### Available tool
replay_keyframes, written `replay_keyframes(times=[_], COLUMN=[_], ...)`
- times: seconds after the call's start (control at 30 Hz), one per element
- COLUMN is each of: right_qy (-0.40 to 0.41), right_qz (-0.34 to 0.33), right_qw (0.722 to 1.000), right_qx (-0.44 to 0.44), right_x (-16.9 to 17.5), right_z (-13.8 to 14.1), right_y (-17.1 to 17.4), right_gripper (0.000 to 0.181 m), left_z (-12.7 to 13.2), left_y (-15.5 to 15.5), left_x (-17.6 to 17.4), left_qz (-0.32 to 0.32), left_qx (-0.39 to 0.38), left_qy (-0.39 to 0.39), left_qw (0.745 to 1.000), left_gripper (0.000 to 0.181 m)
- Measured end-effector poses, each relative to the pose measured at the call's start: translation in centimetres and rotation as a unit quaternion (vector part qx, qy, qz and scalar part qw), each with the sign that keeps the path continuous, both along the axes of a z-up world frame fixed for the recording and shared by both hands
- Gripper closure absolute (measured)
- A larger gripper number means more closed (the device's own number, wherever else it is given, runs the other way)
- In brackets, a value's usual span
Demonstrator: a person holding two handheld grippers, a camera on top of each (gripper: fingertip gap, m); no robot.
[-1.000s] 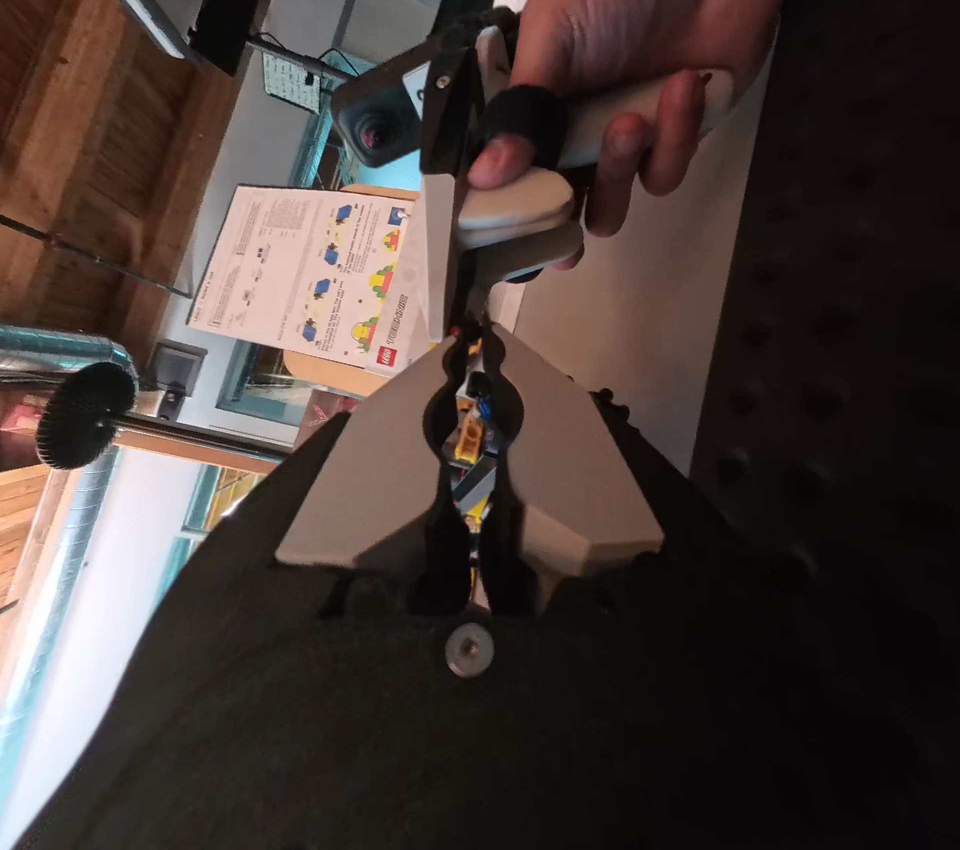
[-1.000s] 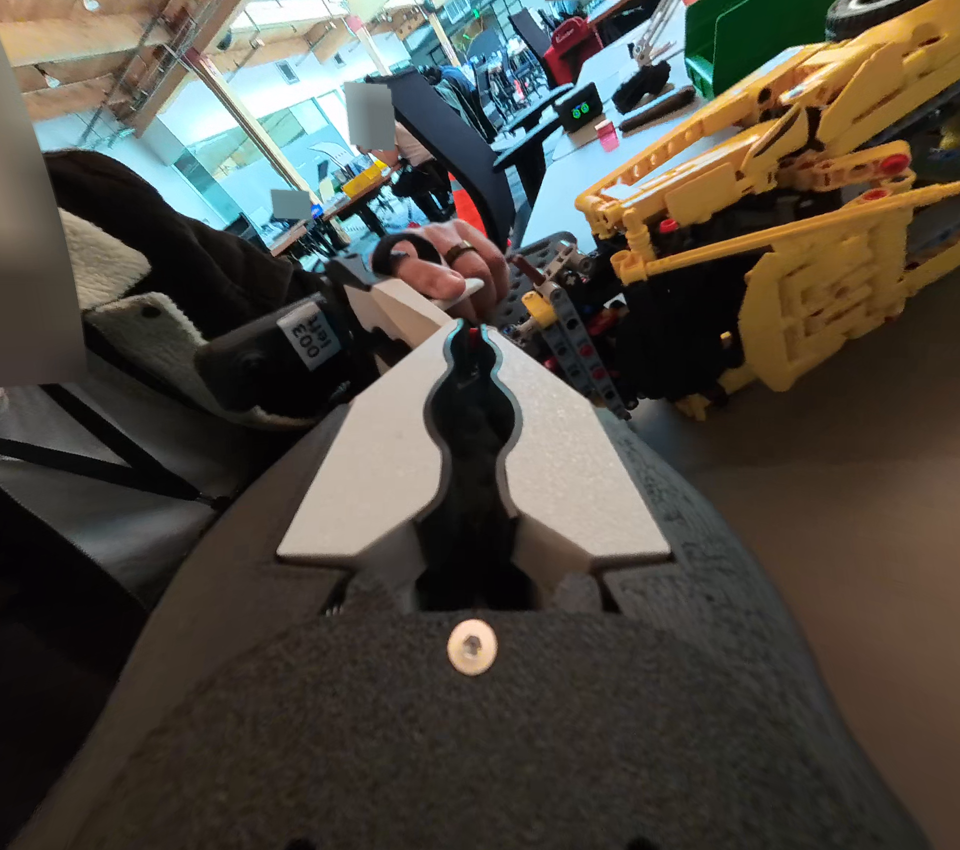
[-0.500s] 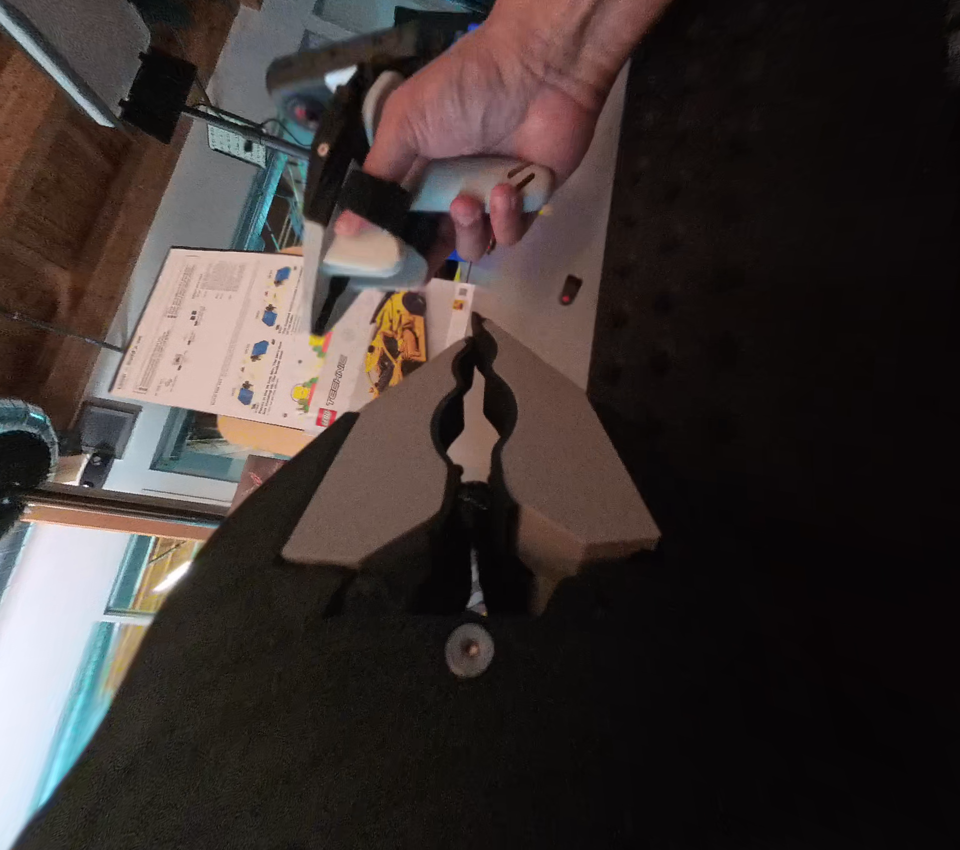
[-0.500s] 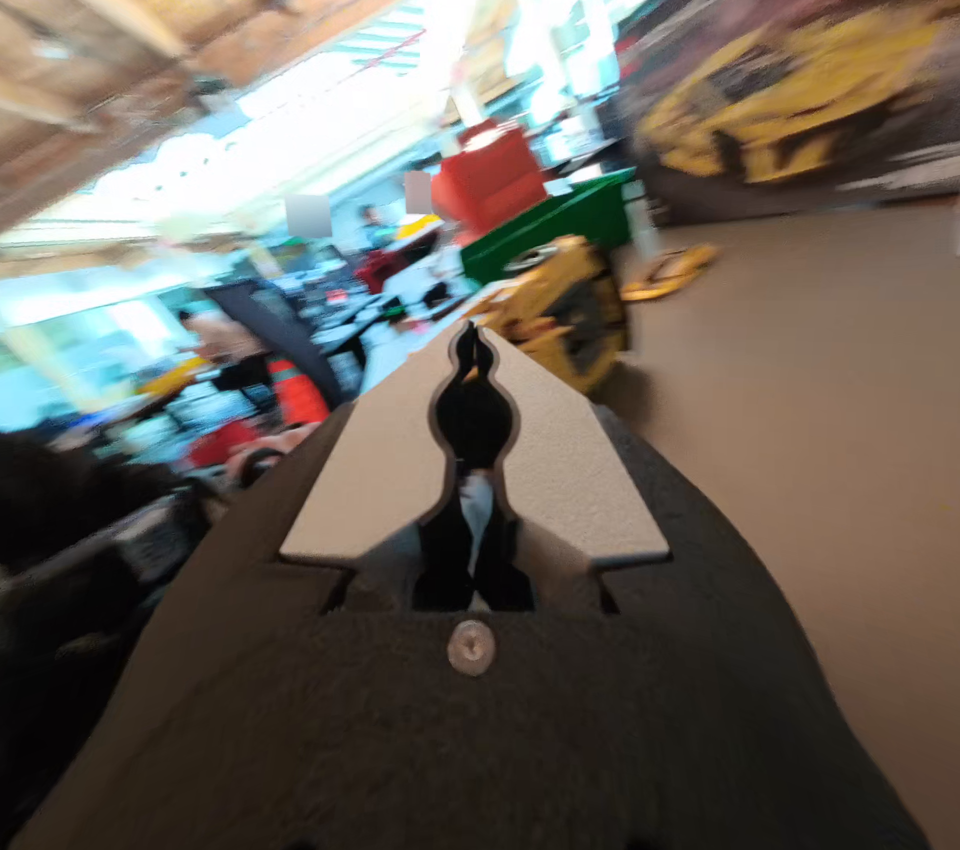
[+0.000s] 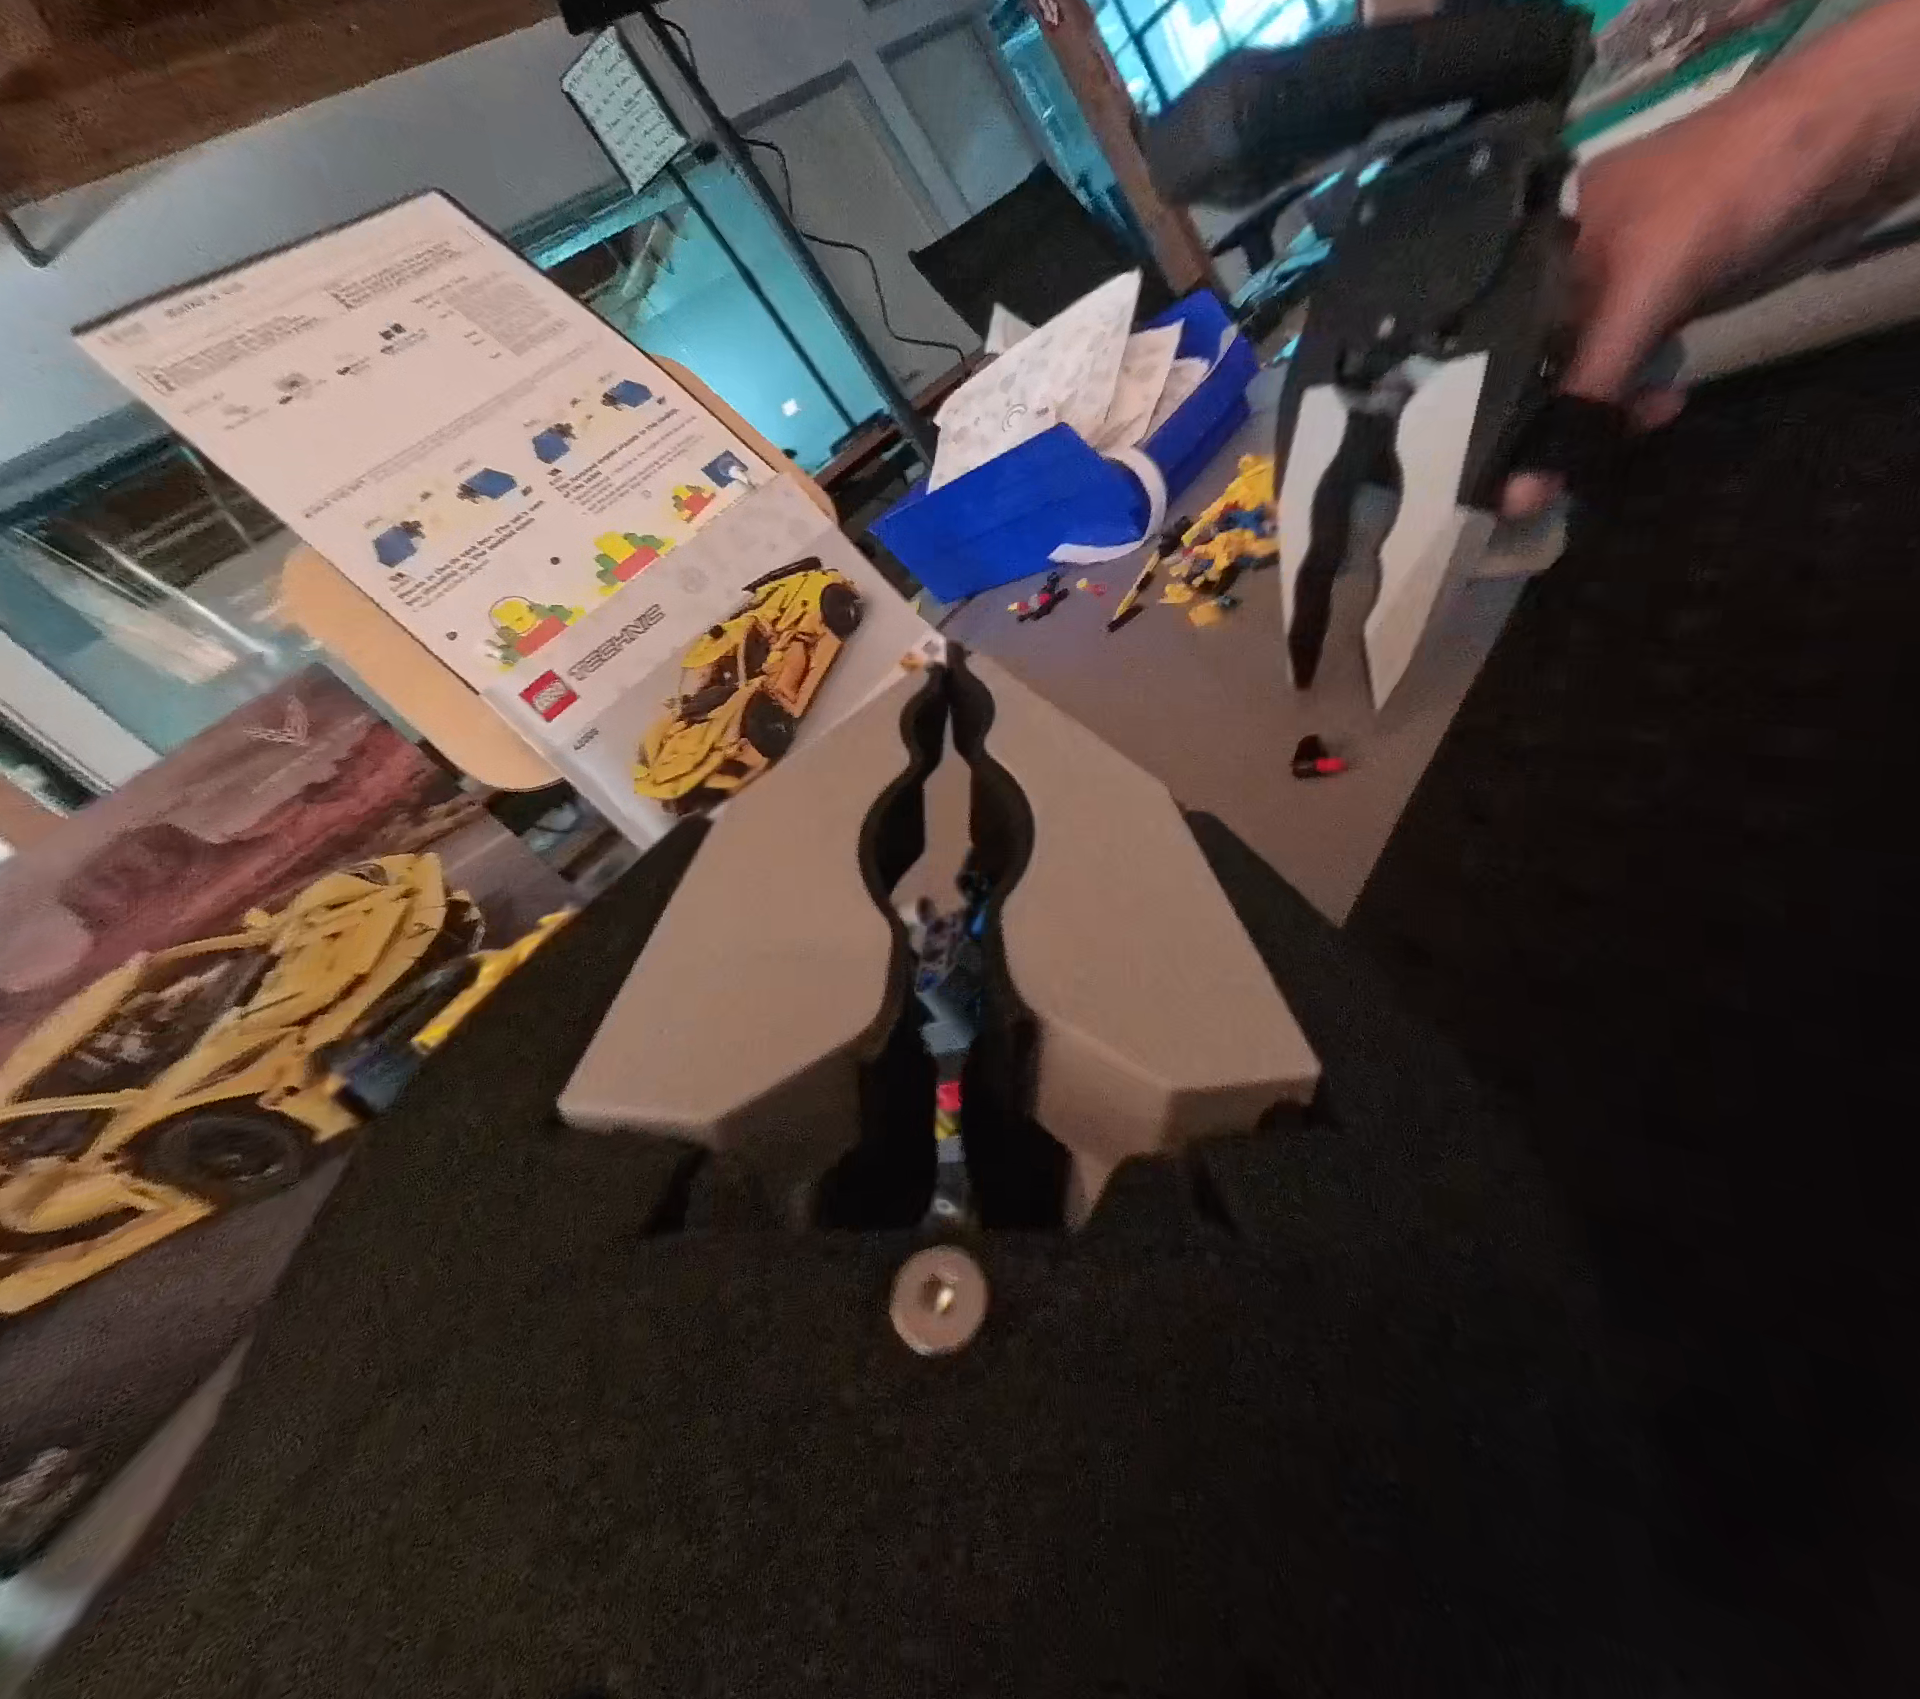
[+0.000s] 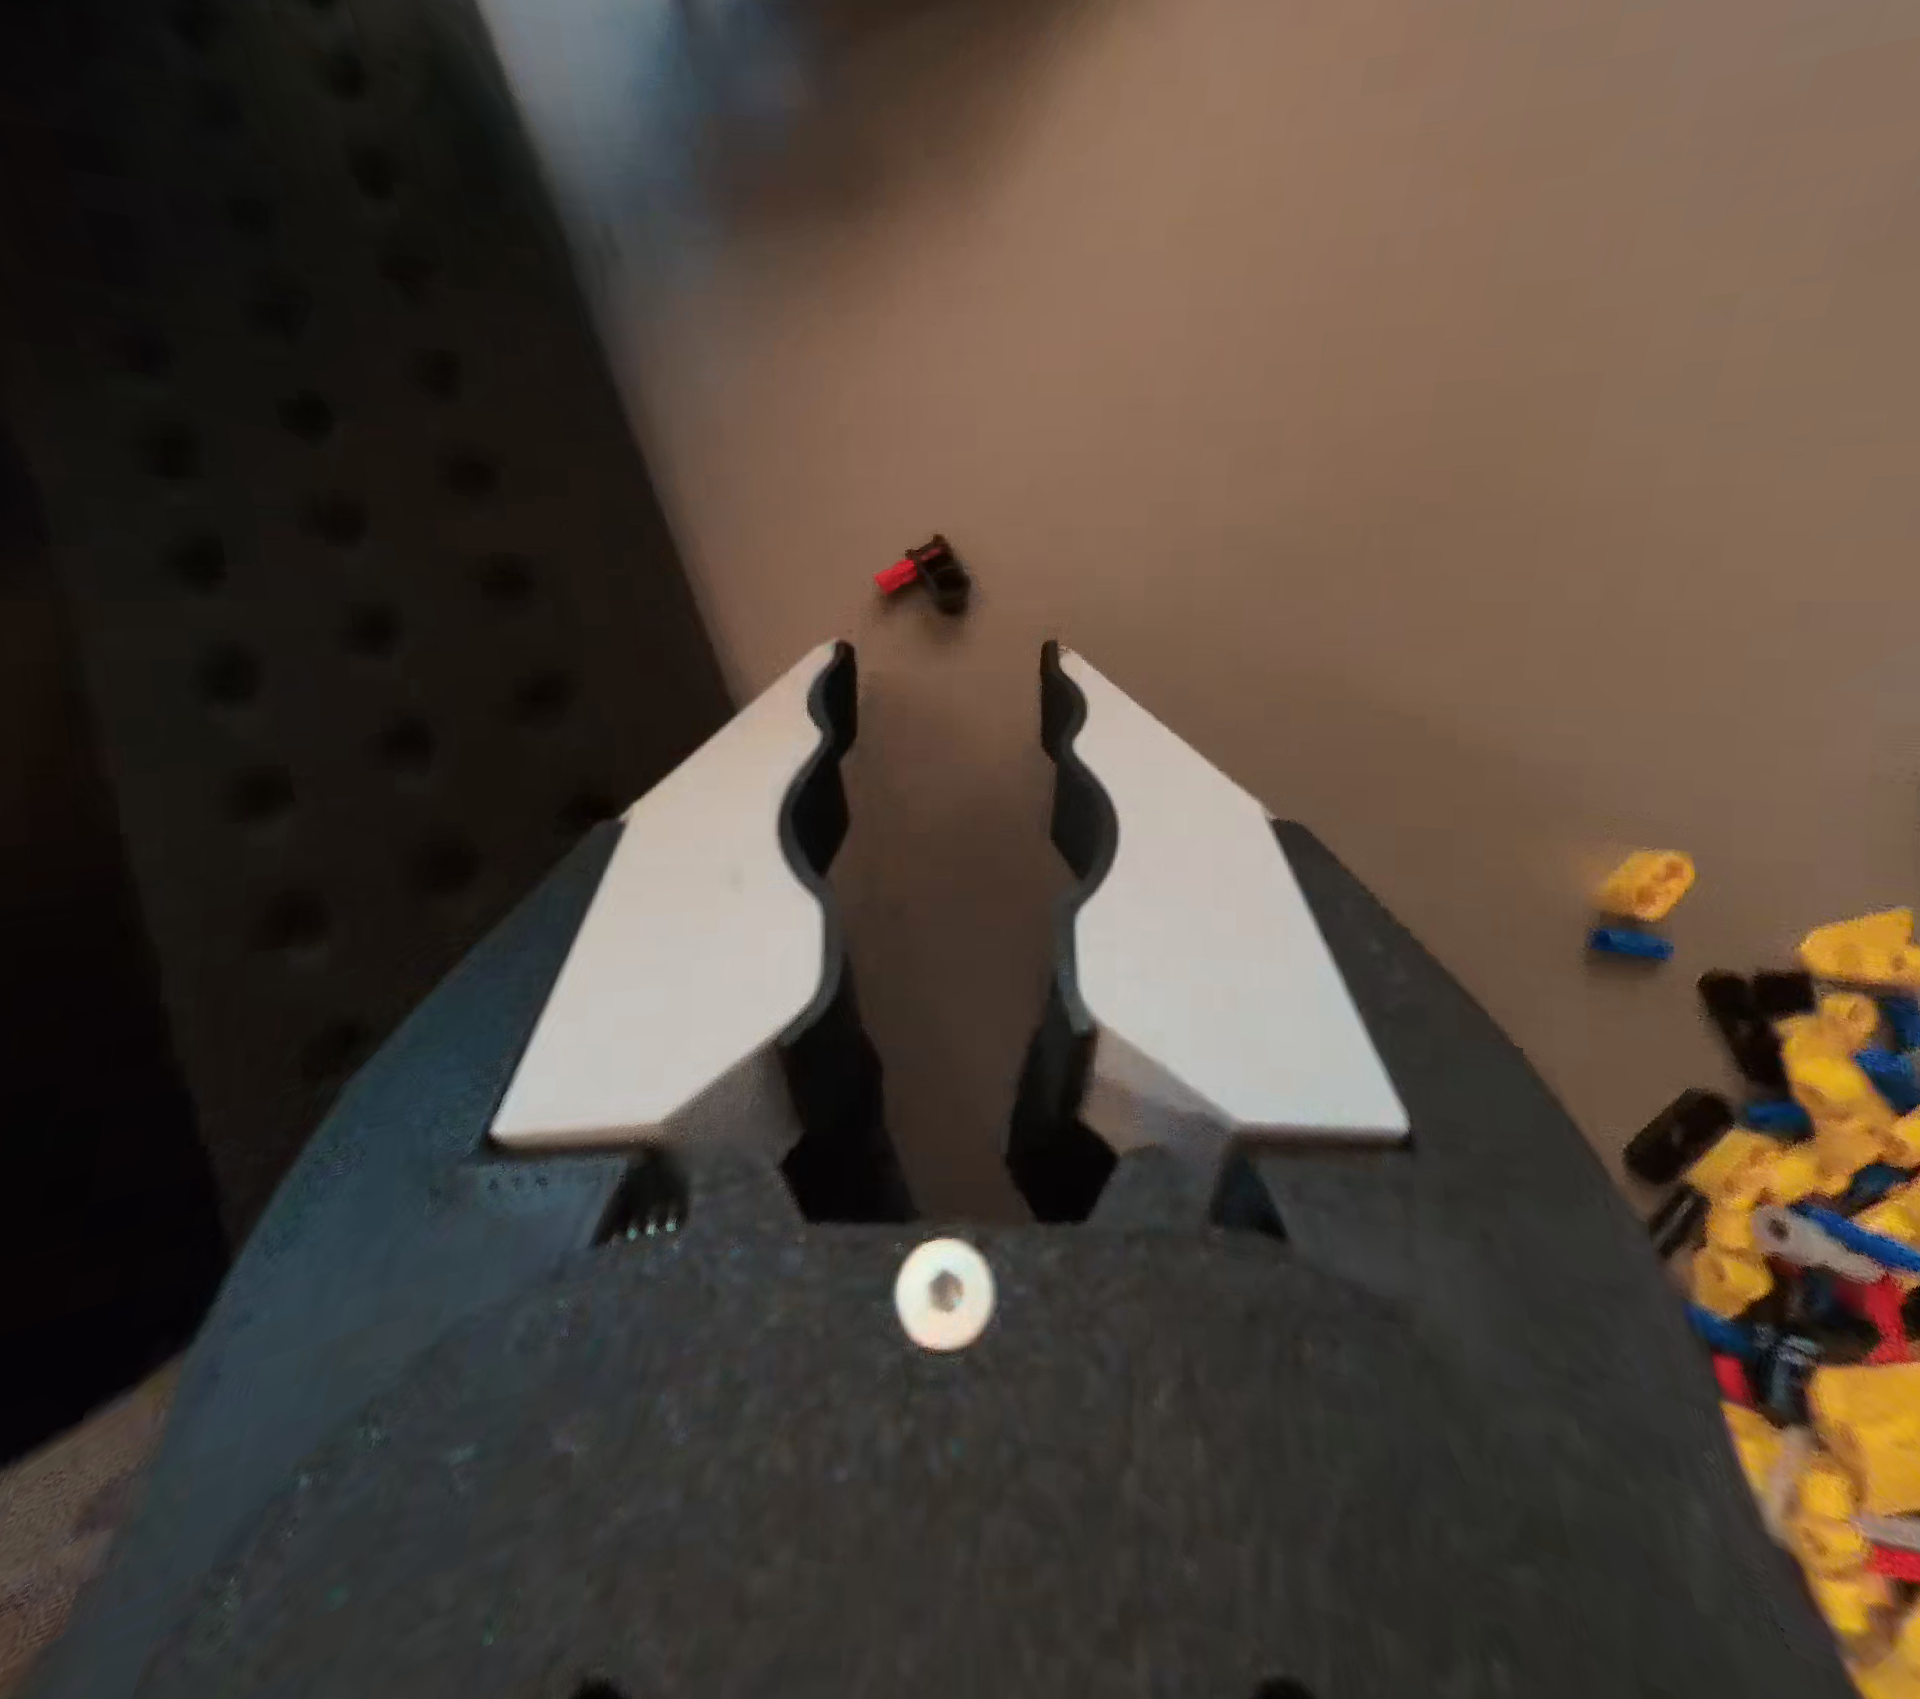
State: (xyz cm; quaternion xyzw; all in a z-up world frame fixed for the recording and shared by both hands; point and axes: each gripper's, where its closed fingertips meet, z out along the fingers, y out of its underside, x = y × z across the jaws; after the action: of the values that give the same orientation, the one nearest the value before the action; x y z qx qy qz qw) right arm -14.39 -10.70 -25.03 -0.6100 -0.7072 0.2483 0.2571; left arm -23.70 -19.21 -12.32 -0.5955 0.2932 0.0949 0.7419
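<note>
- We find the left gripper (image 5: 951,693) with its tan fingers pressed together at the tips; small blue, black and red parts show in the gap between the fingers farther back, and we cannot tell whether they are pinched or lie behind.
- The right gripper (image 6: 948,657) has its white fingers spread, nothing between them, and hangs above the bare tan worktop (image 6: 1351,299).
- The small black-and-red connector piece (image 6: 928,574) lies on the worktop just beyond the right gripper's fingertips, near the worktop's edge along the black perforated mat (image 6: 260,402).
- In the left wrist view the same piece (image 5: 1314,756) lies just below the right gripper (image 5: 1340,673), which a hand (image 5: 1662,278) holds.
- A loose pile of yellow, blue and black bricks (image 6: 1829,1182) lies well apart, to the right.
- A printed instruction booklet (image 5: 717,673) and a blue bin of paper sheets (image 5: 1039,486) stand at the far side of the worktop.
</note>
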Motion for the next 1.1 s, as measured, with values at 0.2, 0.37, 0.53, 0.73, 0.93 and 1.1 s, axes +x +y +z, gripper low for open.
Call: replay_keyframes(times=[0.2, 0.37, 0.53, 0.73, 0.93, 1.1], right_qy=[-0.034, 0.002, 0.108, 0.366, 0.503, 0.469], right_qz=[0.06, 0.077, 0.045, -0.029, -0.13, -0.142], right_qw=[0.997, 0.997, 0.989, 0.904, 0.85, 0.865], right_qx=[-0.021, -0.007, -0.09, -0.218, -0.089, -0.106], right_x=[-1.4, -2.6, -5.1, -7.7, -6.0, -7.1], right_z=[-0.7, -1.0, 3.2, 12.5, 14.5, 13.4], right_y=[0.2, 0.6, -2.0, -5.1, -4.6, -3.9], right_gripper=[0.155, 0.174, 0.174, 0.175, 0.175, 0.175], left_z=[0.8, 0.8, 0.0, 0.0, 0.0, 0.3], left_y=[-1.4, -2.6, -1.9, -1.8, -1.7, -1.6], left_x=[-0.2, -0.4, -0.2, -0.1, -0.6, -1.6], left_qz=[-0.106, -0.148, -0.133, -0.131, -0.132, -0.128], left_qx=[-0.071, -0.096, -0.112, -0.116, -0.119, -0.117], left_qy=[-0.156, -0.205, -0.188, -0.194, -0.212, -0.242], left_qw=[0.98, 0.963, 0.967, 0.965, 0.961, 0.955], left_gripper=[0.181, 0.18, 0.18, 0.178, 0.177, 0.175])
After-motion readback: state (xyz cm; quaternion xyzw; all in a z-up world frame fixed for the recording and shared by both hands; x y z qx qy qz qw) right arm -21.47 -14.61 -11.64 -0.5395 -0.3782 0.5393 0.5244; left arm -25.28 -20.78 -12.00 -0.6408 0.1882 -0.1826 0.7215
